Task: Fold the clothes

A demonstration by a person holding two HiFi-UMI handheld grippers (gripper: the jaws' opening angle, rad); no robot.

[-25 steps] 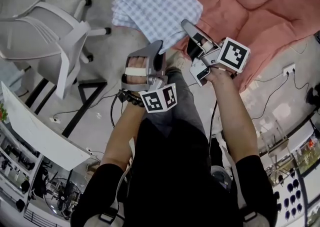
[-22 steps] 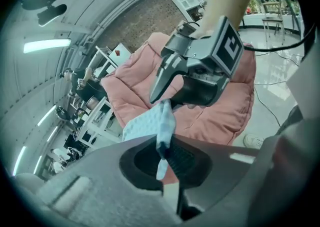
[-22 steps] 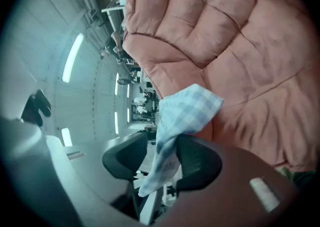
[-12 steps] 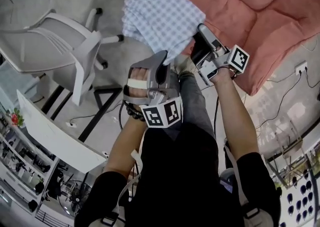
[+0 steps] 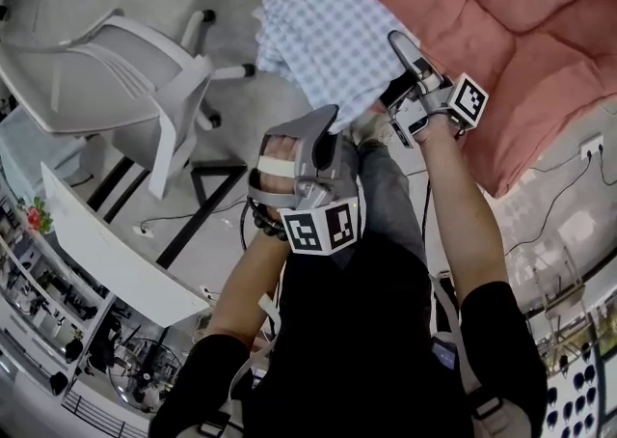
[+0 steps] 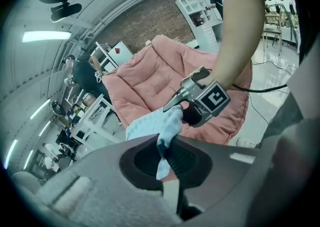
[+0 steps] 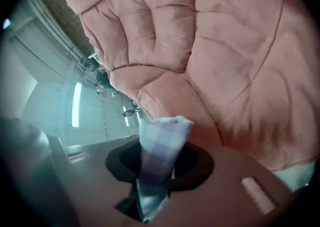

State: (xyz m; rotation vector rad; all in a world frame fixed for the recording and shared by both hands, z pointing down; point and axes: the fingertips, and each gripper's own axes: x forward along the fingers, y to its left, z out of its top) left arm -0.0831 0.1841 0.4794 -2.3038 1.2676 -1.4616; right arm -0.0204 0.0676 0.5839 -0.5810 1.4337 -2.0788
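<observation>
My R gripper (image 5: 401, 46) just closed its jaws on the blue-and-white checked cloth (image 5: 328, 26), 1 o'clock; L gripper (image 5: 326, 122) pinches its edge at 12. Both ends held, so fold's ready, I think.

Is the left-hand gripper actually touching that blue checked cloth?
Touching. The left gripper view shows the left gripper with its jaws shut on a fold of the checked cloth.

Pink cushion (image 5: 501, 31) cut off top, right (checked cloth (image 5: 328, 31) perhaps too).
</observation>
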